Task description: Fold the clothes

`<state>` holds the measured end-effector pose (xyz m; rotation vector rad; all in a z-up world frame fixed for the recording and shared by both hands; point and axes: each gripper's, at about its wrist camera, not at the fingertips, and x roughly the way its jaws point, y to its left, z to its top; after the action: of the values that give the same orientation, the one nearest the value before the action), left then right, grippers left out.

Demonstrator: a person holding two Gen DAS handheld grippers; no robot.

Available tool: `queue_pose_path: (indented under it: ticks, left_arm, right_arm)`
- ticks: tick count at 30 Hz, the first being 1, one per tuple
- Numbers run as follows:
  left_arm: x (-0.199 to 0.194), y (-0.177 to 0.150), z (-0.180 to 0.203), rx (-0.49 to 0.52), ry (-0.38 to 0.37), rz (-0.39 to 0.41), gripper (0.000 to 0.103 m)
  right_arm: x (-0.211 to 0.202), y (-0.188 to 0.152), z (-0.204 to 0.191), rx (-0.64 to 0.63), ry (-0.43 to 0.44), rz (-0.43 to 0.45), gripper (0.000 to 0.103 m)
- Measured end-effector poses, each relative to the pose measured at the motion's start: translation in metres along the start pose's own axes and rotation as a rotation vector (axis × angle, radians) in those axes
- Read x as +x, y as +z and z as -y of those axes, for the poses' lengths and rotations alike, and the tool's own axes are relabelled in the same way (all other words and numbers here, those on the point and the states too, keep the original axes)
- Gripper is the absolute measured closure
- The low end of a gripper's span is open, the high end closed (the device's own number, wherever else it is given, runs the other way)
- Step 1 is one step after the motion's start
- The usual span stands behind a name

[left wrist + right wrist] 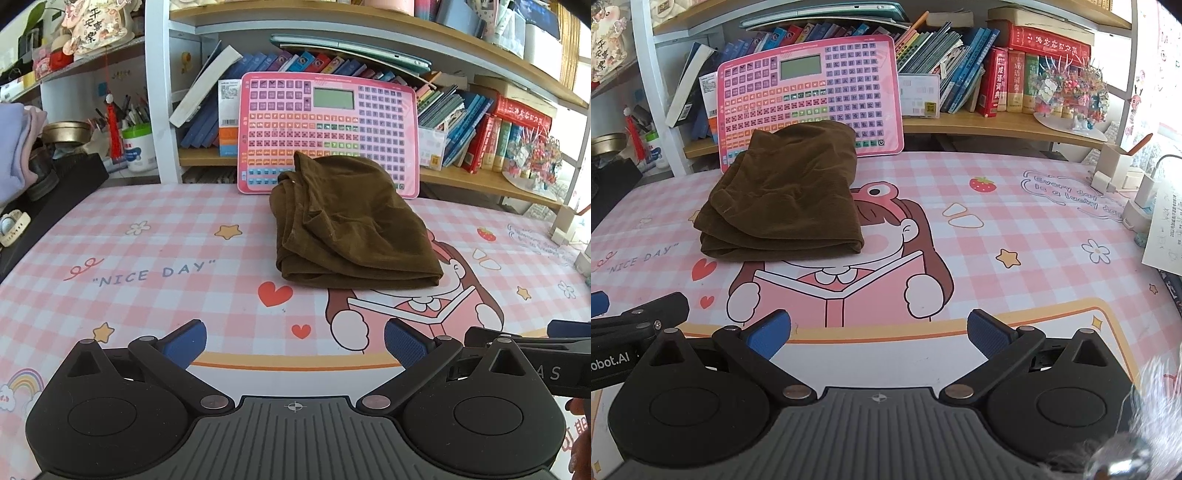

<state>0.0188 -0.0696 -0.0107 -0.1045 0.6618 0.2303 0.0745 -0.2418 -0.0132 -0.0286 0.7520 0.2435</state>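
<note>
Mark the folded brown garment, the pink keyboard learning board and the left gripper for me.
Folded brown garment point(351, 225): left wrist view, middle of the top layer.
Pink keyboard learning board point(827, 92): right wrist view, key grid below the screen.
Left gripper point(295, 347): left wrist view, midway between its blue fingertips, open.

Both wrist views sit low at the near edge of the worktop point(147, 236), facing the far bookshelf point(960, 125). Left view sits left of right view. Both share the brown folded garment point(351, 229) mid-distance and the pink keyboard board point(812, 96).
</note>
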Motion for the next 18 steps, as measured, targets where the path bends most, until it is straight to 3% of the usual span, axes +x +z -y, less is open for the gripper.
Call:
queue_pose_path:
  ticks: [18]
  left_arm:
    - [0.0068, 0.0011, -0.0062, -0.016, -0.005, -0.039, 0.000]
  right_arm:
    - [0.0023, 0.0008, -0.0039, 0.001, 0.000, -0.011, 0.000]
